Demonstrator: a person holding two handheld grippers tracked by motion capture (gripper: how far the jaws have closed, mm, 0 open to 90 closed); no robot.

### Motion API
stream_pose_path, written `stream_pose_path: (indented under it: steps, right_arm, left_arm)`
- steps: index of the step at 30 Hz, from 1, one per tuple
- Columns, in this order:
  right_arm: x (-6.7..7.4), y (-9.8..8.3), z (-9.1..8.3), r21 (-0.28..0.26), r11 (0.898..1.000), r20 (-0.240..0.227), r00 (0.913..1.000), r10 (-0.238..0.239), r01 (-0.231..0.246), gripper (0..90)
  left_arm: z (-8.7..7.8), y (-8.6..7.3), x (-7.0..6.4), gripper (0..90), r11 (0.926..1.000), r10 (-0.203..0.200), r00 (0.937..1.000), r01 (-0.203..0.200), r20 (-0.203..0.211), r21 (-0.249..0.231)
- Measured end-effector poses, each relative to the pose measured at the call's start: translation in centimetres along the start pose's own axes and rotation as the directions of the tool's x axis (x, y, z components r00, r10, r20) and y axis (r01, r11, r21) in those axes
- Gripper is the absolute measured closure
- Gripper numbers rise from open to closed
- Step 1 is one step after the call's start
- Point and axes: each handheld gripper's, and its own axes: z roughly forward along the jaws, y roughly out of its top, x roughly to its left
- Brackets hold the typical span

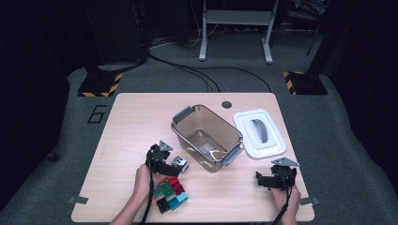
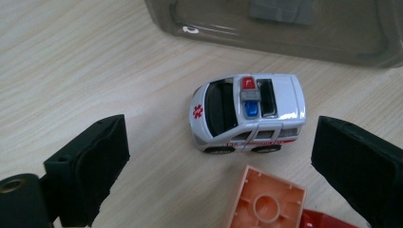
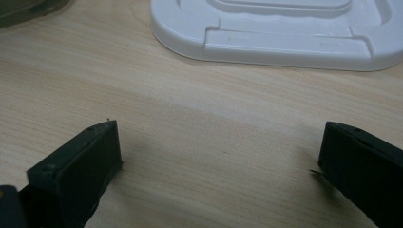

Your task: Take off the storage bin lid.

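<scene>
A small white toy ambulance (image 2: pixel 247 114) with red and blue roof lights stands on the wooden table (image 1: pixel 126 126), beside the near wall of a clear brown tub (image 1: pixel 185 140). My left gripper (image 2: pixel 221 142) is open, a jaw on either side of the toy and neither touching it. From above, the left gripper (image 1: pixel 171 165) sits just left of the toy ambulance (image 1: pixel 180 164). My right gripper (image 1: pixel 260 180) rests open near the front right of the table, nothing between its jaws. In its own view the right gripper (image 3: pixel 218 142) faces bare wood.
The tub's white lid (image 1: pixel 259 133) lies right of the tub, and the lid (image 3: pixel 285 33) fills the far edge ahead of my right jaws. Several coloured bricks (image 1: pixel 170 194) are piled by the left hand; an upturned orange brick (image 2: pixel 266 202) lies just below the toy.
</scene>
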Motion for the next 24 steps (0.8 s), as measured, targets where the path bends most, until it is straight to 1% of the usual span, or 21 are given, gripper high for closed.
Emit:
stream_pose_path:
  steps: [1,4,5,6,7,8,9,10,11,14,15,16,17,20,23,24]
  right_arm:
    - [0.0,0.0,0.0,-0.001,1.0,0.001,1.0,0.0,0.0,0.0]
    - [0.0,0.0,0.0,0.002,1.0,0.002,0.9999,-0.014,0.014,0.0]
    - [0.0,0.0,0.0,0.0,1.0,0.0,1.0,0.0,0.0,0.0]
    - [0.0,0.0,0.0,0.0,1.0,0.001,1.0,0.001,-0.001,0.0]
    - [0.0,0.0,0.0,-0.001,1.0,0.001,1.0,-0.001,0.001,0.0]
    - [0.0,0.0,0.0,-0.001,1.0,0.001,1.0,-0.001,0.001,0.0]
    - [0.0,0.0,0.0,0.001,1.0,0.002,0.9999,-0.013,0.013,0.0]
    - [0.0,0.0,0.0,0.001,1.0,0.002,0.9999,-0.013,0.013,0.0]
    - [0.0,0.0,0.0,-0.001,1.0,0.004,1.0,-0.005,0.005,0.0]
    - [0.1,0.0,0.0,-0.001,1.0,0.004,1.0,-0.005,0.005,0.0]
    - [0.0,0.0,-0.1,0.002,1.0,0.002,0.9999,-0.016,0.016,0.0]
    - [0.0,0.0,-0.1,0.002,1.0,0.002,0.9999,-0.016,0.016,0.0]
    - [0.0,0.0,0.0,0.0,1.0,0.004,1.0,-0.006,0.006,0.0]
    - [0.0,0.0,0.0,0.002,1.0,0.002,0.9999,-0.013,0.013,0.0]
    - [0.0,0.0,0.0,0.0,1.0,0.002,1.0,-0.003,0.003,0.0]
    - [0.0,0.0,0.0,0.0,1.0,0.003,1.0,-0.006,0.006,0.0]
  left_arm:
    - [0.4,0.1,-0.2,7.3,0.9999,0.004,1.0,-0.004,0.007,0.01]
    - [0.7,0.3,-0.3,8.8,0.9999,0.002,0.9999,-0.002,0.014,0.012]
    - [0.9,0.4,-0.5,9.5,0.9999,0.005,0.9999,-0.006,0.014,0.012]
    - [0.9,0.4,-0.5,10.8,0.9999,0.005,0.9999,-0.006,0.014,0.012]
    - [0.9,0.6,-0.7,12.3,1.0,0.0,0.9994,0.0,0.035,0.007]
    - [0.9,0.6,-0.7,14.2,1.0,0.0,0.9994,0.0,0.035,0.007]
    - [0.9,0.7,-0.9,14.4,0.9999,0.012,0.9997,-0.012,0.02,0.011]
    - [0.9,0.7,-0.9,14.6,0.9999,0.012,0.9997,-0.012,0.02,0.011]
    - [1.0,0.8,-0.8,14.6,0.9998,0.007,0.9995,-0.007,0.029,0.016]
    - [1.3,0.8,-0.7,15.4,0.9996,-0.002,0.9996,0.002,0.028,0.028]
    - [1.4,0.8,-0.7,16.1,0.9996,-0.002,0.9996,0.002,0.027,0.03]
    - [1.5,0.9,-0.7,16.1,0.9994,-0.003,0.9997,0.002,0.025,0.034]
    - [1.8,0.9,-0.7,16.8,0.999,-0.006,0.9994,0.004,0.034,0.044]
    - [2.0,0.9,-0.7,18.4,0.9985,-0.008,0.9994,0.007,0.034,0.054]
    - [2.3,0.9,-0.6,19.1,0.9979,-0.013,0.9991,0.01,0.04,0.064]
    - [2.3,0.9,-0.6,20.1,0.9974,-0.013,0.9988,0.01,0.048,0.071]
